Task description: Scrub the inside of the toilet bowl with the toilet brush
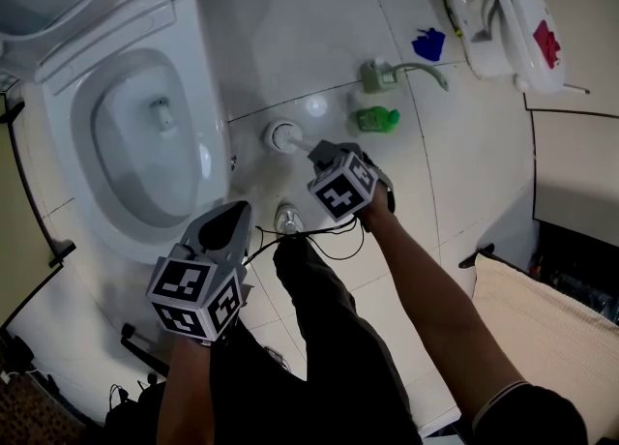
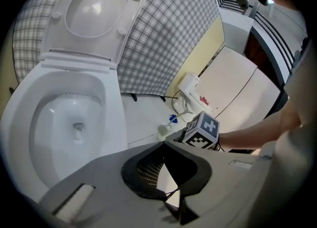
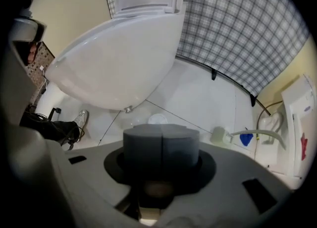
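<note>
The brush [image 1: 283, 135] stands in its white holder on the floor tiles, just right of the toilet [image 1: 68, 158], whose lid and seat are raised. The right gripper [image 1: 327, 153] points steeply down just beside the brush, its grey pads [image 3: 143, 145] pressed together along a seam with nothing seen between them; whether it touches the handle I cannot tell. The left gripper [image 1: 227, 222], its jaws also closed and empty, hovers low by the toilet's front rim
</note>
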`<state>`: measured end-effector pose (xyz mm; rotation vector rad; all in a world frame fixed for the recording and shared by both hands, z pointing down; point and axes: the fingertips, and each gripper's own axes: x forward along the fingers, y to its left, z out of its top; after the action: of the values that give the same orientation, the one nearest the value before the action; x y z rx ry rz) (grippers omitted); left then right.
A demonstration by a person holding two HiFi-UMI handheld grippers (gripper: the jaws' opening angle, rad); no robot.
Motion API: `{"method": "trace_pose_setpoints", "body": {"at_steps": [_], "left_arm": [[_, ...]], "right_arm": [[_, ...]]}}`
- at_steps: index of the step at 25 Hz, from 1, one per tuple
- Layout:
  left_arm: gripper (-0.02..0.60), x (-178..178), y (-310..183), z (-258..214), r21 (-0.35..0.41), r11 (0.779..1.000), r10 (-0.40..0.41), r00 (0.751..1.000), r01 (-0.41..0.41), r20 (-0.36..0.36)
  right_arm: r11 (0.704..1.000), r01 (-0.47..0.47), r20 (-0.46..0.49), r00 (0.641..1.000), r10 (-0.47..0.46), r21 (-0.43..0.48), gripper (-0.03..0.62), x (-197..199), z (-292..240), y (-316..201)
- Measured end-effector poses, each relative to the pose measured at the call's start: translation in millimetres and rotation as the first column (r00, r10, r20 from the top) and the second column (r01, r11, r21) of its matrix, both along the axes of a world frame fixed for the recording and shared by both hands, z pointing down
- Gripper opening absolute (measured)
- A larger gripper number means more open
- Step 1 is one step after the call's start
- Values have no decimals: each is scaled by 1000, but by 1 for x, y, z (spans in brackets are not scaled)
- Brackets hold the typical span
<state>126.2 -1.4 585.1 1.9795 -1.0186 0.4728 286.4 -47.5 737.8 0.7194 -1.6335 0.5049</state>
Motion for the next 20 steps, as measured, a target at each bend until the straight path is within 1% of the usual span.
{"method": "trace_pose_setpoints", "body": {"at_steps": [4, 7, 11, 14, 15, 16, 20], "left_arm": [[8, -1, -1, 2, -8, 1000, -11, 1000, 11, -2], [8, -2, 1, 2, -17, 1000, -15, 1000, 15, -2], [8, -7, 5, -1, -21, 1000, -20, 1000, 20, 4], [8, -12, 5, -4, -15, 1000, -27, 1000, 27, 9], [8, -15, 5, -6, -12, 999, -30, 999, 30, 11], [8, -18, 6, -8, -9, 999, -32, 999, 32, 13], [8, -29, 9, -23, 3, 1000, -29, 999, 29, 19]], "right_arm": [[1000, 10, 1, 1000, -10, -4, 164, -3, 14, -7], [1000, 31, -16, 999, -31, 3, 166, -4, 20, -14], [999, 36, -42, 998, -36, 9, 170, -14, 28, -22], [999, 36, -52, 998, -34, 38, 175, -16, 28, -27], [997, 37, -48, 998, -34, 60, 201, -17, 25, -30], [996, 38, -41, 999, -35, 84, 241, -19, 20, -32], [990, 35, -31, 999, -31, 135, 250, -20, -11, -34]]}}
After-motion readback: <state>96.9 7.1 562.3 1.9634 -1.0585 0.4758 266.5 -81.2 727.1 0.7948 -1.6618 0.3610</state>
